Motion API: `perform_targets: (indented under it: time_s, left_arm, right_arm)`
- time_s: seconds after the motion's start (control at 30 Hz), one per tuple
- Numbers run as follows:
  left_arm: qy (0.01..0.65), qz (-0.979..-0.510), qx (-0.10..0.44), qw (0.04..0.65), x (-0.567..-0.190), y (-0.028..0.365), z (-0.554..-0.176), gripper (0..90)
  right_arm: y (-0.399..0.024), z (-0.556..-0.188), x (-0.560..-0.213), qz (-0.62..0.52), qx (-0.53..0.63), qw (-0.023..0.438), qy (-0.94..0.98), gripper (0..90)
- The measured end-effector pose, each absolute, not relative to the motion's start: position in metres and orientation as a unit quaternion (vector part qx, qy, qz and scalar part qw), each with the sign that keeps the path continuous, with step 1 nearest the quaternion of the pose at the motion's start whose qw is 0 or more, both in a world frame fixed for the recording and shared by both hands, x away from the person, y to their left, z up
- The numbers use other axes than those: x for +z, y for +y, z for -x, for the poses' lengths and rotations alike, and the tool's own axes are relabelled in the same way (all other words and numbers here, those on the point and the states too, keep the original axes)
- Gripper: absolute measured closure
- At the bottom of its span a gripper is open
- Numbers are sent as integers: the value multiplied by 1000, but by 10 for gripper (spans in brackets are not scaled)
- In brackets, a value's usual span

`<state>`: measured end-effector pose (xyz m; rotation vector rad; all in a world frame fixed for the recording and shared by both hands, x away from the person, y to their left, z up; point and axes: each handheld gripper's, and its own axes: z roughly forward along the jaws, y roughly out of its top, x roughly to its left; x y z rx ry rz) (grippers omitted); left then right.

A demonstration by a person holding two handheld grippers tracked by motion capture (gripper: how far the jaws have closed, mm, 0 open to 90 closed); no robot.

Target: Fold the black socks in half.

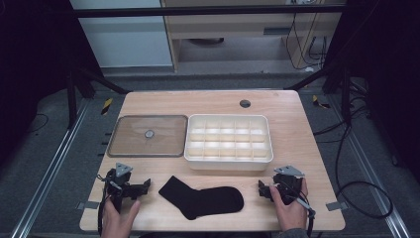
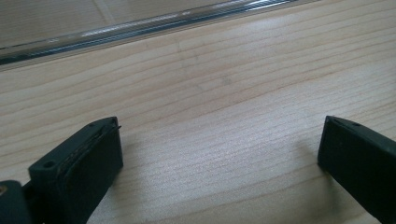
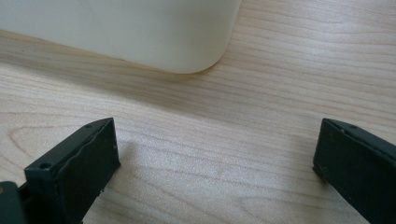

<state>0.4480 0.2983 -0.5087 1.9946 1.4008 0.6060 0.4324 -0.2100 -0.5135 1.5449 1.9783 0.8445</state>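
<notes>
A black sock (image 1: 203,198) lies flat near the table's front edge, between my two grippers. My left gripper (image 1: 130,182) rests on the wood to the sock's left, held by a hand. In the left gripper view its jaws stand wide apart over bare wood, left gripper (image 2: 219,144) open and holding nothing. My right gripper (image 1: 278,187) sits to the sock's right. Its own view shows the right gripper (image 3: 215,149) open too, with the white box's rounded corner (image 3: 187,42) just ahead.
A white compartment box (image 1: 228,157) stands at the table's middle, behind the sock. To its left lies a flat clear lid (image 1: 147,135) with a small round knob; its edge (image 2: 140,30) crosses the left gripper view. A dark round hole (image 1: 244,103) sits near the far edge.
</notes>
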Motion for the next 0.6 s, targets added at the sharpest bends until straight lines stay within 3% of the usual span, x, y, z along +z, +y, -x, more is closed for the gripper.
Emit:
perform_targets:
  time_s: [0.5,0.6]
  left_arm:
    - [528,-757,215,319,-507,302,-446,0]
    - [524,-757,208,329,-500,302,-441,54]
  right_arm:
    - [-213,-430,-513,-552,316,237,735,6]
    - [-215,-428,-512,-547,332,233,732,108]
